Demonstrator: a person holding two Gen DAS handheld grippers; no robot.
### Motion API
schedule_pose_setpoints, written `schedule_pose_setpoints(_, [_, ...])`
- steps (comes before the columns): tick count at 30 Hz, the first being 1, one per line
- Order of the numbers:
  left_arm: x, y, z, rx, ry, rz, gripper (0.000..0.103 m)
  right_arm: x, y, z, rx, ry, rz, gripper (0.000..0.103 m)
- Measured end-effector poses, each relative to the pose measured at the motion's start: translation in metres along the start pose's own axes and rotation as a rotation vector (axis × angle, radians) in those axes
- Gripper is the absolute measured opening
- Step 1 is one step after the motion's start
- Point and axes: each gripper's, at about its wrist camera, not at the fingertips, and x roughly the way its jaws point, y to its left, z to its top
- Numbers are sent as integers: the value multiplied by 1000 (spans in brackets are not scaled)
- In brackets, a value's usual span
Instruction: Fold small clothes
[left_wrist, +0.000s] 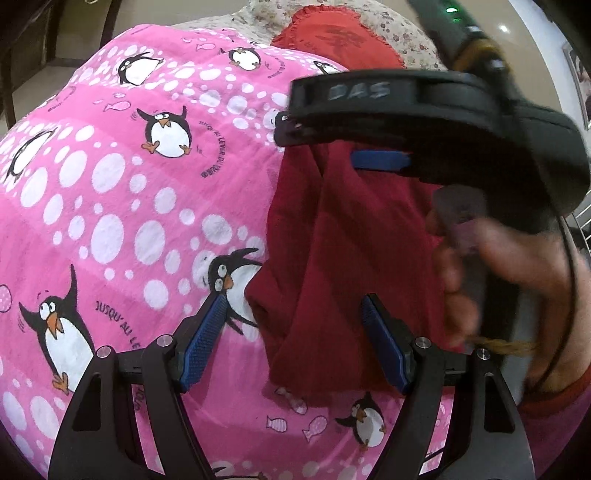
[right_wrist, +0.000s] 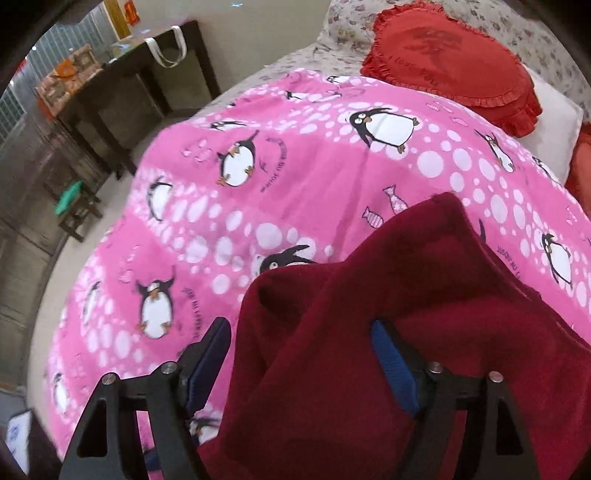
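A dark red small garment (left_wrist: 332, 258) hangs above the pink penguin blanket (left_wrist: 110, 203). In the left wrist view the right gripper (left_wrist: 317, 142) comes in from the upper right, and the cloth hangs down from between its fingers. My left gripper (left_wrist: 291, 332) is open, its blue pads either side of the cloth's lower edge, not closed on it. In the right wrist view the same red garment (right_wrist: 369, 332) is draped over and between the right gripper's fingers (right_wrist: 391, 354), with the jaws standing wide apart.
A red heart-shaped cushion (right_wrist: 454, 70) and a white pillow (right_wrist: 554, 122) lie at the head of the floral-sheeted bed (right_wrist: 351, 22). A dark table (right_wrist: 122, 85) and a small stool (right_wrist: 74, 206) stand on the floor to the left.
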Motion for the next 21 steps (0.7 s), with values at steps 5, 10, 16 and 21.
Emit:
schedule_pose_setpoints(5, [-5, 0, -3, 18, 4, 3, 76, 2, 7, -12, -49, -53, -61, 60])
schedule_pose_setpoints(10, [-11, -10, 5, 47, -24, 19, 76, -21, -27, -18, 40, -62, 128, 21])
schedule_pose_setpoints(16, [-5, -20, 25, 78, -50, -15, 76, -44, -55, -36, 138, -106, 259, 19])
schedule_pose_setpoints(21, [15, -16, 32, 13, 10, -81, 76, -52, -61, -39, 150, -115, 274, 19])
